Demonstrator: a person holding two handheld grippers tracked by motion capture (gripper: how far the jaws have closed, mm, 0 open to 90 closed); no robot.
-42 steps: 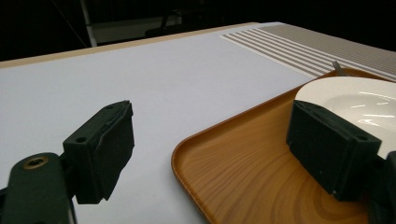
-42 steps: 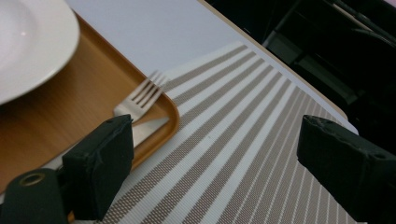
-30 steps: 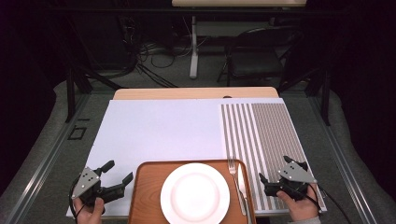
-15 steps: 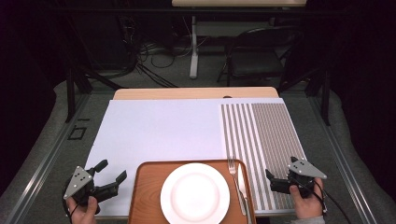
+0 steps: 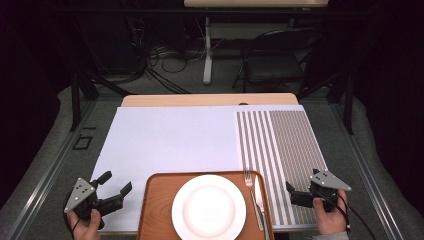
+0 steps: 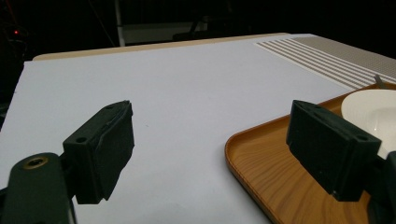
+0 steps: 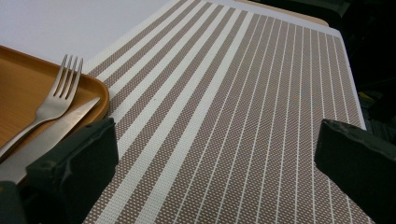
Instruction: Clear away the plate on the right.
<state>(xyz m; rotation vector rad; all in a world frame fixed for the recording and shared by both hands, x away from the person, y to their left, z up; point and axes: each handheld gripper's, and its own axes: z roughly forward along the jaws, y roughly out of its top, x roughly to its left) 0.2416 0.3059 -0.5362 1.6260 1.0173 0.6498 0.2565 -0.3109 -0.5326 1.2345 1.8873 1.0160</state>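
A brown wooden tray (image 5: 156, 200) lies at the table's near edge with a round white plate (image 5: 208, 210) in its middle. A fork (image 5: 248, 184) and a knife (image 5: 258, 199) lie side by side along the tray's right side. My left gripper (image 5: 116, 181) hovers open just left of the tray, over the white mat. Its jaws frame the tray's corner (image 6: 252, 154) and the plate's edge (image 6: 369, 109). My right gripper (image 5: 301, 183) is open over the striped placemat (image 5: 280, 150), right of the tray. In its view the fork (image 7: 53, 100) and knife (image 7: 44, 135) sit at the left.
A white mat (image 5: 170, 145) covers the table's left and middle, and the brown-and-white striped placemat covers the right. A strip of wooden tabletop (image 5: 207, 100) shows at the far edge. Beyond it stand a dark chair (image 5: 275, 65) and floor cables.
Both hands have drawn outward and back: the left gripper went left, away from the tray, and the right gripper went right over the placemat. Tray, plate and cutlery have not moved.
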